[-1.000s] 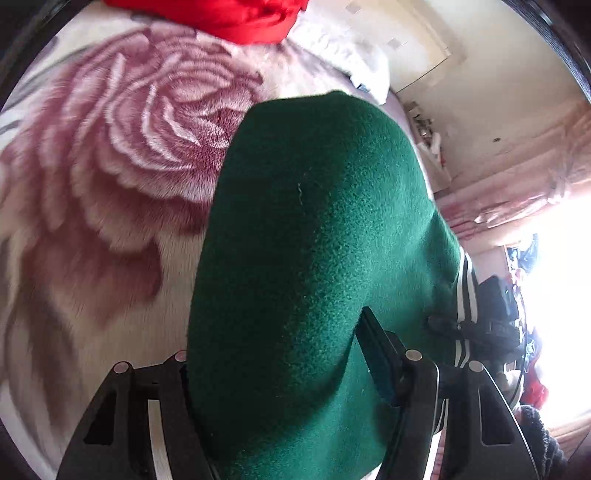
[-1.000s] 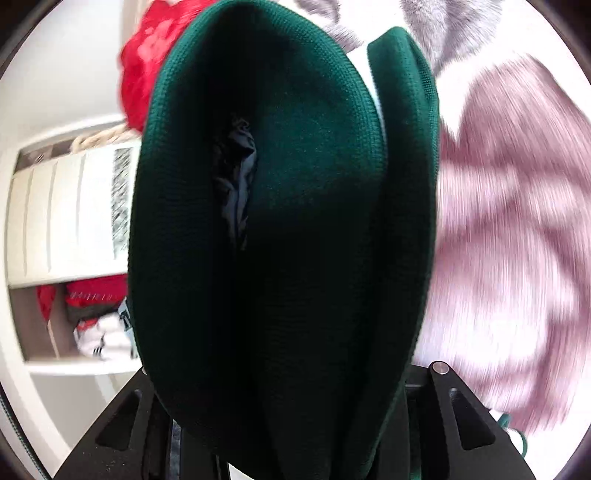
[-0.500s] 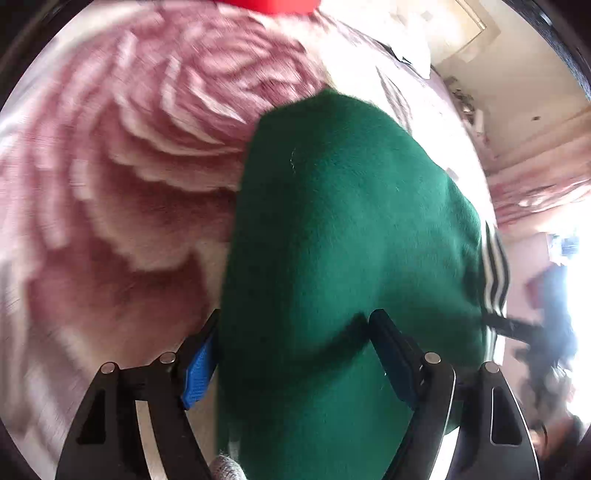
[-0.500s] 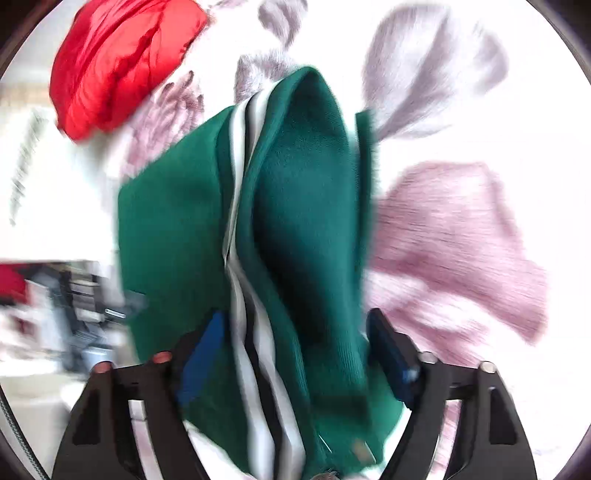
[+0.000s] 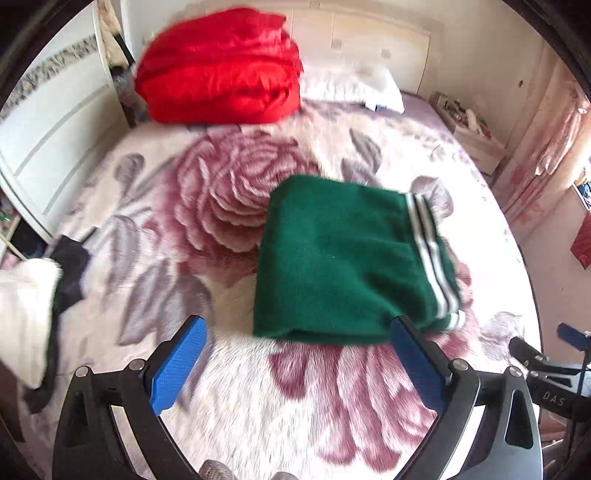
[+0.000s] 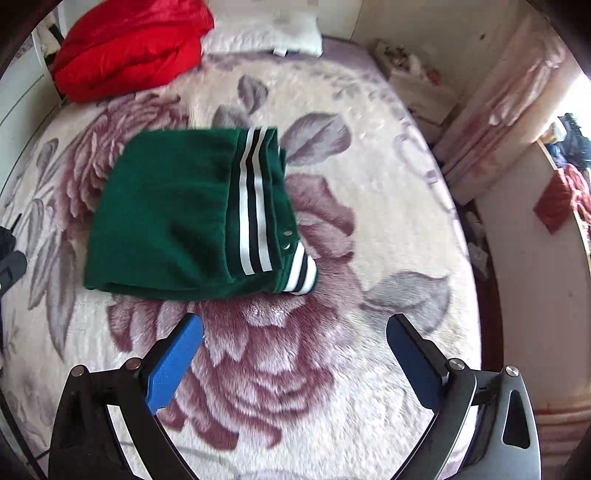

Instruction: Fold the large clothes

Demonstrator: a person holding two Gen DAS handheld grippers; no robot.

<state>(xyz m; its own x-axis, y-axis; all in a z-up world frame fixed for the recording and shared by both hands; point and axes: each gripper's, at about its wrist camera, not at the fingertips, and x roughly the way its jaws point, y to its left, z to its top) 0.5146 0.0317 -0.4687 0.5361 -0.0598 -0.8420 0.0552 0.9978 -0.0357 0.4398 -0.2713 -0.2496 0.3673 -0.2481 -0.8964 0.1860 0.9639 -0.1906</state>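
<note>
This is a bedroom in a home. A wide bed (image 5: 295,406) fills the view, spread with a plush rose-patterned blanket (image 6: 280,354). At the far end lie a white pillow (image 5: 351,86) and a heap of red bedding (image 5: 221,66) against a cream headboard (image 5: 369,40). White wardrobe doors (image 5: 48,125) stand on the left; pink curtains (image 6: 509,96) hang on the right.

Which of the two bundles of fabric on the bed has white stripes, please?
The green garment, folded mid-bed near both grippers; its edge bears white and dark stripes. The red bundle by the pillow is plain.
</note>
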